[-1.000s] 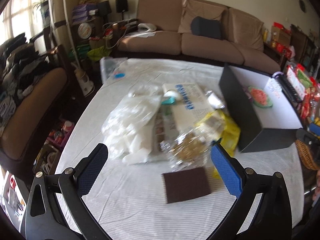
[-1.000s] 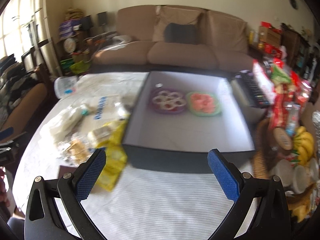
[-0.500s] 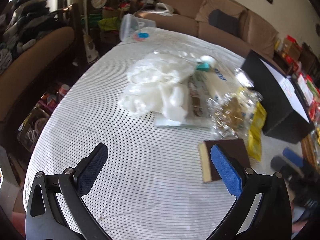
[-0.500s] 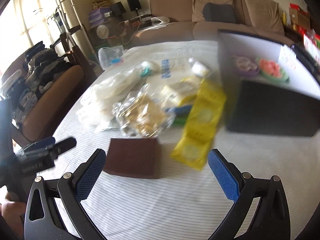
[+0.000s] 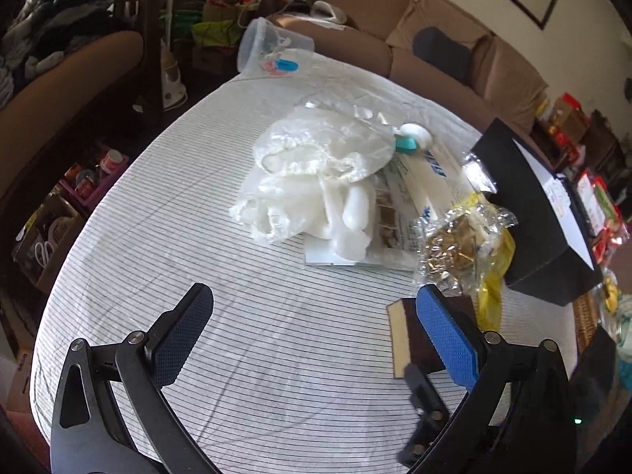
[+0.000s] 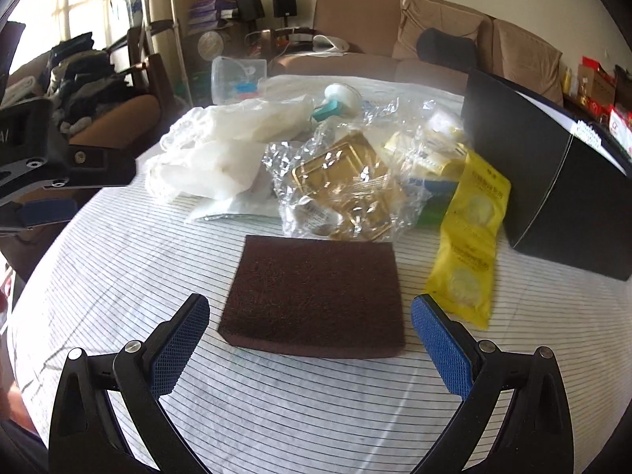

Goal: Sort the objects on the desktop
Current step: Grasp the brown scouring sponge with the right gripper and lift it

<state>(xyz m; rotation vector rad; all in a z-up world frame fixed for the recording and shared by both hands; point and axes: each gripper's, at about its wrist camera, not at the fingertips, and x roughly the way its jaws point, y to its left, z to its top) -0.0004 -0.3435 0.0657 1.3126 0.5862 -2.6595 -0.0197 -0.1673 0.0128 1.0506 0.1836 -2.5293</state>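
Left wrist view: my left gripper (image 5: 316, 331) gapes wide, empty, over bare striped tablecloth (image 5: 166, 205); brown scouring pad (image 5: 410, 335) lower right.

Right wrist view: my right gripper (image 6: 310, 339) gapes wide, empty, pad (image 6: 316, 296) centred between fingers. I'd descend squarely, pinching its side edges.

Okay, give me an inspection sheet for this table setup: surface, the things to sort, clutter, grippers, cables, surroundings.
Surface: striped tablecloth, wrinkled.
Job's things: brown scouring pad lying flat nearest the right gripper; yellow packet strip beside it; crinkled clear wrapper with gold tray; white plastic gloves; black box at the right.
Clutter: clear tub at the far edge.
Grippers: left gripper open, over bare cloth; right gripper open, jaws either side of the pad.
Cables: nothing seen on the table.
Surroundings: brown sofa, crowded shelves.
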